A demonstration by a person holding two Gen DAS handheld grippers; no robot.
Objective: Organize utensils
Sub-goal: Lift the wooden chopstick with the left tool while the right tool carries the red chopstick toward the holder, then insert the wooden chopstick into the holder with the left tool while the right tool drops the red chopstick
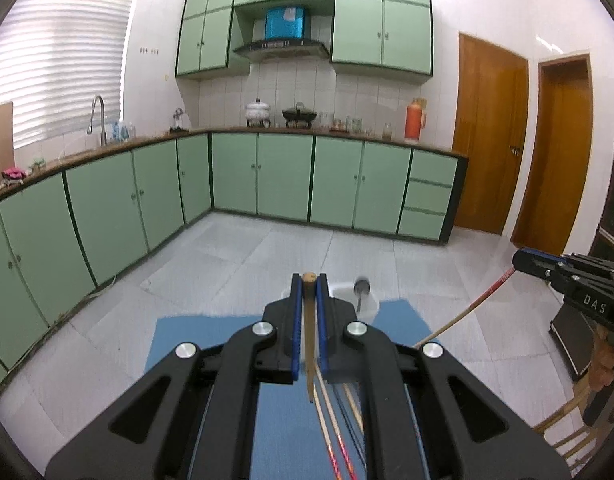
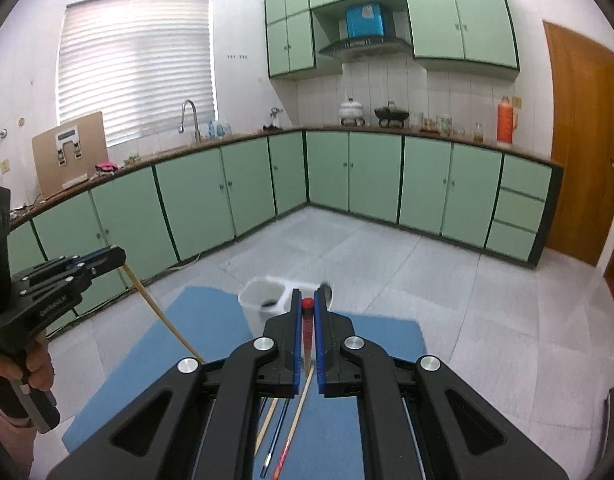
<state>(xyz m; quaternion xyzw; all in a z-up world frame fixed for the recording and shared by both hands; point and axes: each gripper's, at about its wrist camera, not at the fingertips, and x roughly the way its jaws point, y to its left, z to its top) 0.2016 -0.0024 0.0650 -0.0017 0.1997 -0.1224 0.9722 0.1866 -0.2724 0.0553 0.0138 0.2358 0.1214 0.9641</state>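
Observation:
In the left wrist view my left gripper (image 1: pixel 309 280) is shut on a plain bamboo chopstick (image 1: pixel 309 332) that hangs down over the blue mat (image 1: pixel 195 340). At the right edge my right gripper (image 1: pixel 521 259) holds a red-topped chopstick (image 1: pixel 463 316) slanting toward the mat. In the right wrist view the right gripper (image 2: pixel 307 298) is shut on that red-topped chopstick (image 2: pixel 307 320). The left gripper (image 2: pixel 121 257) is at the left with the bamboo chopstick (image 2: pixel 163 316). A white two-part holder (image 2: pixel 263 294) stands at the mat's far edge with a metal spoon (image 2: pixel 327 290) in it. Several loose chopsticks (image 2: pixel 285 428) lie on the mat.
Green floor cabinets (image 1: pixel 283 176) run along the far wall and left side under a brown counter with a tap (image 1: pixel 99 116), pots and an orange flask (image 1: pixel 415 120). Wooden doors (image 1: pixel 487 136) are at the right. Grey floor tiles (image 1: pixel 267 256) lie beyond the mat. A hand (image 2: pixel 35 364) grips the left tool.

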